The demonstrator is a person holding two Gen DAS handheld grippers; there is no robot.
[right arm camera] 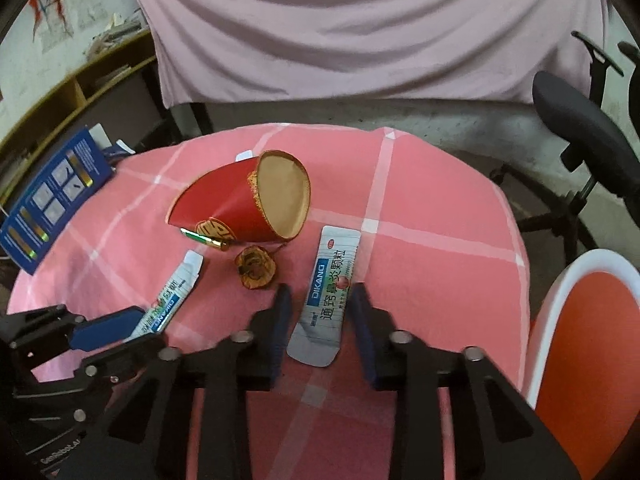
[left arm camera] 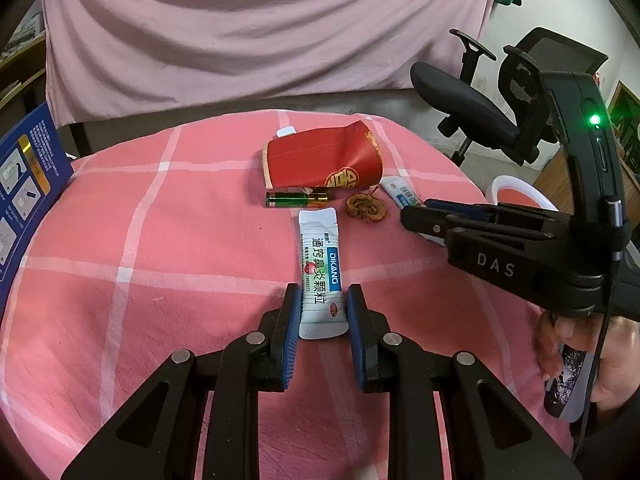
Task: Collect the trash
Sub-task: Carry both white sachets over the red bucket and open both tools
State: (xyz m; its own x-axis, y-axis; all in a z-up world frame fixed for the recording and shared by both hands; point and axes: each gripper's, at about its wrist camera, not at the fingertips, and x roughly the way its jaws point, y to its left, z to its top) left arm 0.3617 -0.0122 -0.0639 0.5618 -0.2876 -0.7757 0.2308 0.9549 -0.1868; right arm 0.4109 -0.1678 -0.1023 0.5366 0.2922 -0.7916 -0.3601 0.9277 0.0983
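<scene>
1. The left gripper [left arm camera: 322, 312] is narrow, clamped on the first sachet [left arm camera: 320, 264]. The right gripper [right arm camera: 320, 312] is clamped likewise on the second sachet [right arm camera: 330, 280]. Both read "DIKANG".
2. Only the left view shows a hand [left arm camera: 580, 360]; the white-rimmed bin [right arm camera: 538, 332] is near right.
3. Farther on the pink cloth [left arm camera: 160, 240] lie one battery [left arm camera: 296, 199], one brown peel [left arm camera: 366, 208] and one red cup [left arm camera: 320, 160]. Only the right view shows the cup's mouth.

A makeshift home-office room: behind the worktop [right arm camera: 440, 208] draped in pink checked cloth hangs a pink sheet [right arm camera: 360, 28], with a black office chair [right arm camera: 580, 132] to its right, wooden shelves [right arm camera: 80, 84] of papers to its left, and bare concrete floor [right arm camera: 460, 124].
</scene>
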